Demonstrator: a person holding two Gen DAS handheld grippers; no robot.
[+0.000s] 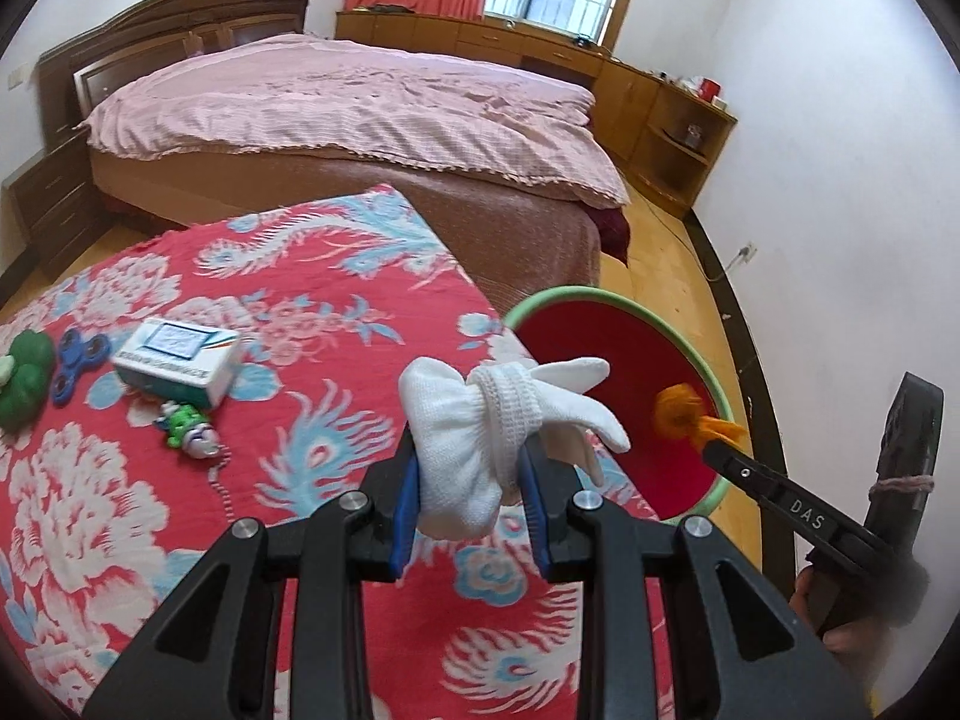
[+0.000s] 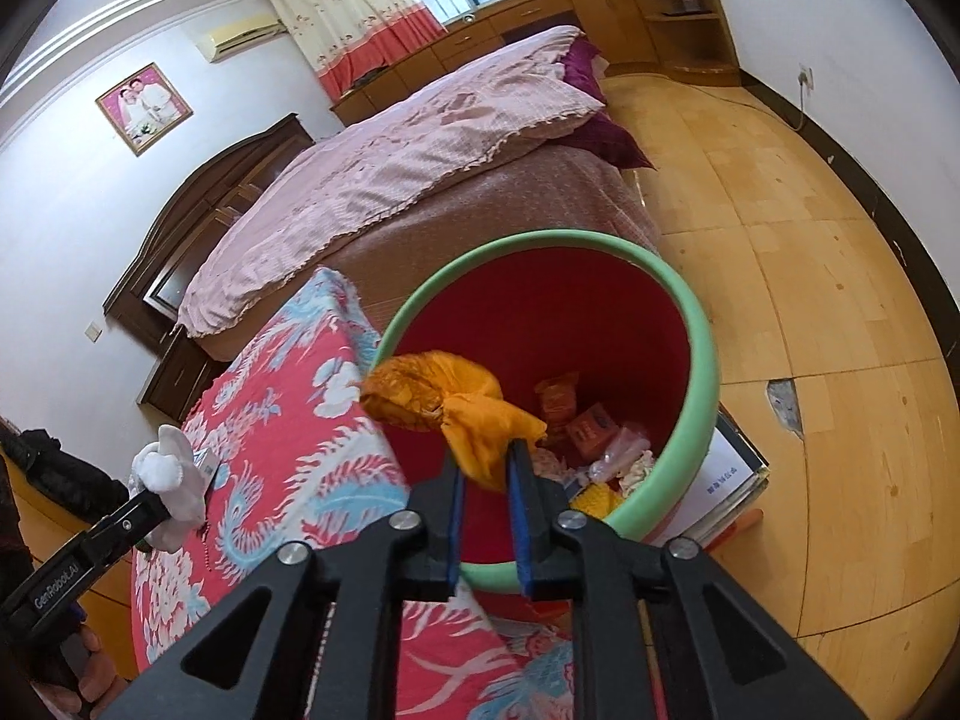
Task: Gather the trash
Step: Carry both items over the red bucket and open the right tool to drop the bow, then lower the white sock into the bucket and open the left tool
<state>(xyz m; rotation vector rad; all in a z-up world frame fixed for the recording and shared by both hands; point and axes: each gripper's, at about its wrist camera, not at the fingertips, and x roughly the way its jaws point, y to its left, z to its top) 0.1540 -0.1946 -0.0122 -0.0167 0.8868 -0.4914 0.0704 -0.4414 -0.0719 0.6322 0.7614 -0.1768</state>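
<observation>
While our right gripper (image 2: 483, 474) fingers clench a crumpled orange wrapper (image 2: 447, 399) mid-frame over the green-rimmed red bin (image 2: 699, 372), our left gripper (image 1: 468, 468) fingers grip a balled white glove (image 1: 480, 420) above the red floral bench (image 1: 180, 510).

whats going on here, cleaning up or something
A person is clearing trash off a table with a claw in each hand. The right claw is shut on an orange wrapper held over the open bin, which already has scraps inside. The left claw grips a white glove above the table near the bin. A small box and some toys remain on the cloth.
</observation>
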